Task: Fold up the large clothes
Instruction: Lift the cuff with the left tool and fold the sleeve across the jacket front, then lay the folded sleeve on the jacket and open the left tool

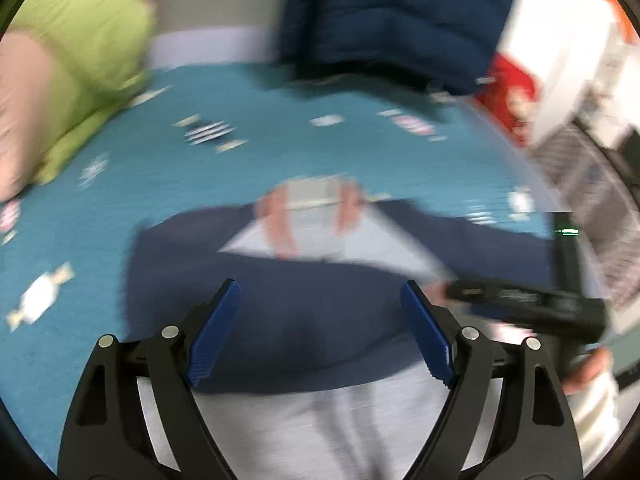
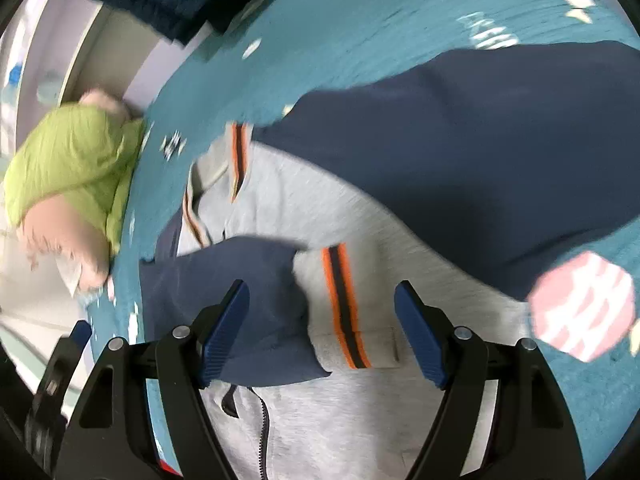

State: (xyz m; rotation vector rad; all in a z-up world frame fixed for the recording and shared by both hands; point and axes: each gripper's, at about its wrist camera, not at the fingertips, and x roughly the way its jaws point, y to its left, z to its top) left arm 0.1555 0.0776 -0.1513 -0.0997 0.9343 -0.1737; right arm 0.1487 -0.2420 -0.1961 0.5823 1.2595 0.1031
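A grey zip jacket with navy sleeves [image 1: 288, 320] lies on a teal printed bedspread [image 1: 200, 184]; both sleeves are folded across its body. My left gripper [image 1: 320, 320] is open and empty above the navy sleeve. In the right wrist view the jacket [image 2: 304, 208] shows its grey body, orange-striped cuff [image 2: 344, 304] and zipper [image 2: 262, 420]. My right gripper [image 2: 322, 322] is open and empty above that cuff. The right gripper also shows in the left wrist view [image 1: 520, 300] at the right edge. Both views are motion-blurred.
A green and pink pillow [image 1: 68, 80] lies at the bed's far left, also in the right wrist view [image 2: 68, 168]. A dark blue puffer jacket [image 1: 396, 20] lies at the head of the bed. A red item [image 1: 508, 92] sits beside the bed's right edge.
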